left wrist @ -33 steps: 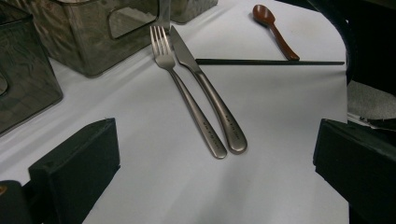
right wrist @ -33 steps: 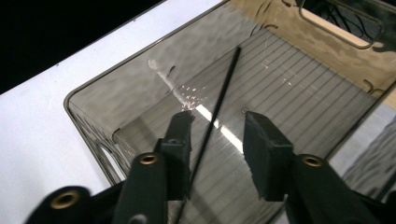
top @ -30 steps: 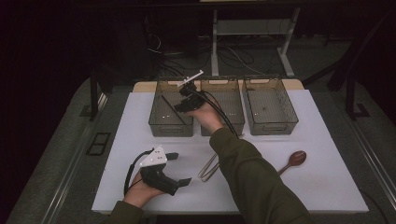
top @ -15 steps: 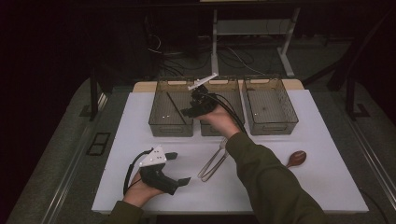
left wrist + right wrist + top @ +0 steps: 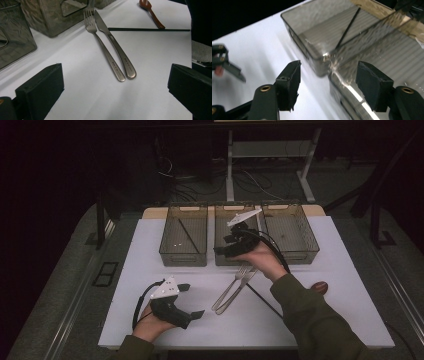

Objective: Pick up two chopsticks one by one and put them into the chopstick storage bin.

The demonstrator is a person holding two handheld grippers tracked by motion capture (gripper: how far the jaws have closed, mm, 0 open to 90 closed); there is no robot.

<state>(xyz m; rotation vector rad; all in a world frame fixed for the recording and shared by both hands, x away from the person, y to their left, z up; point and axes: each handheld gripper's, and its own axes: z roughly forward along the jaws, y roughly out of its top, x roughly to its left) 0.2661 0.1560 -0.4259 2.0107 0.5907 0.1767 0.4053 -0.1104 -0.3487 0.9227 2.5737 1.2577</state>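
Right gripper [image 5: 223, 251] spread and empty over middle bin [image 5: 226, 260], fork [image 5: 234, 287] at its 6 o'clock, left gripper [image 5: 192, 301] spread, resting on table [image 5: 150, 250]

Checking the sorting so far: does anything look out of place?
One chopstick lies in the left bin, while its mate lies on the table beside the fork and knife. Nothing looks spilled or damaged.

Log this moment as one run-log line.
right gripper: open, empty, over middle bin front edge | left gripper: open, resting on table | black chopstick: in left bin | fork, knife: on table
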